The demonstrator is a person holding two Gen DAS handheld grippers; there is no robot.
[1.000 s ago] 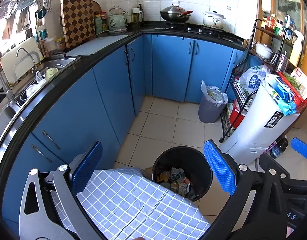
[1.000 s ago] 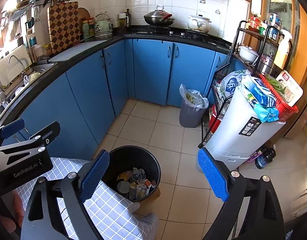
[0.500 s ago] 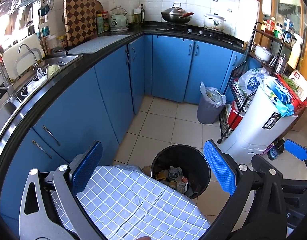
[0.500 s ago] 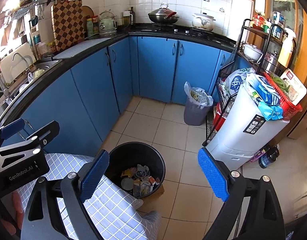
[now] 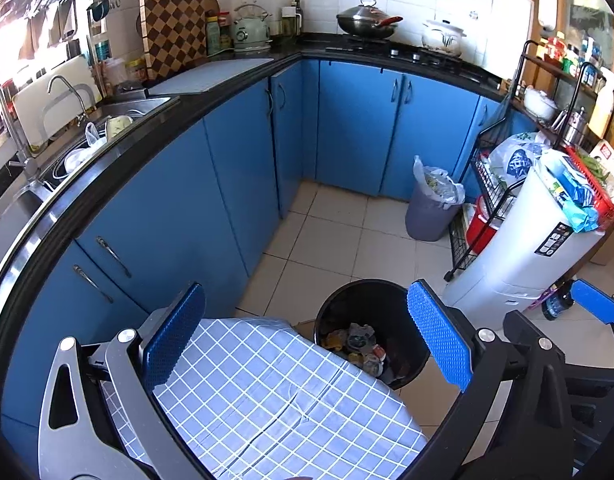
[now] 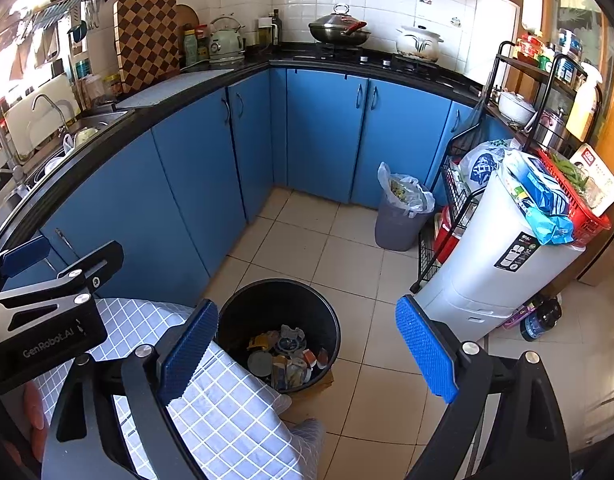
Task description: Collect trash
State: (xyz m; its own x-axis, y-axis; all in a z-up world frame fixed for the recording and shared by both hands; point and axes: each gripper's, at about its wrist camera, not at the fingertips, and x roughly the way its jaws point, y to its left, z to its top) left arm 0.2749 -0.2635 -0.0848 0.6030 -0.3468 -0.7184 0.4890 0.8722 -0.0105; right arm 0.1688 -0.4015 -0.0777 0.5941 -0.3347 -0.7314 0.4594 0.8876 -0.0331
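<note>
A black round bin (image 5: 371, 304) (image 6: 279, 300) stands on the tiled floor beside a table under a blue checked cloth (image 5: 275, 392) (image 6: 227, 412). Crumpled wrappers and small packs of trash (image 5: 359, 346) (image 6: 285, 354) lie in its bottom. My left gripper (image 5: 307, 340) hovers open above the table edge with nothing between its blue pads. My right gripper (image 6: 307, 348) hangs open over the bin, also empty. The left gripper's body (image 6: 51, 312) shows at the left of the right wrist view, and a right fingertip (image 5: 593, 306) shows at the right of the left wrist view.
Blue cabinets (image 5: 211, 200) curve under a black counter with a sink (image 5: 119, 112). A grey bin with a plastic liner (image 5: 433, 208) stands by the far cabinets. A white tall container (image 6: 491, 264) with a red basket, a black wire rack (image 6: 459, 200) and a dark bottle (image 6: 541, 320) crowd the right.
Both views have drifted slightly, so the black bin sits a little further from the lower edge. Both grippers stay open and empty.
</note>
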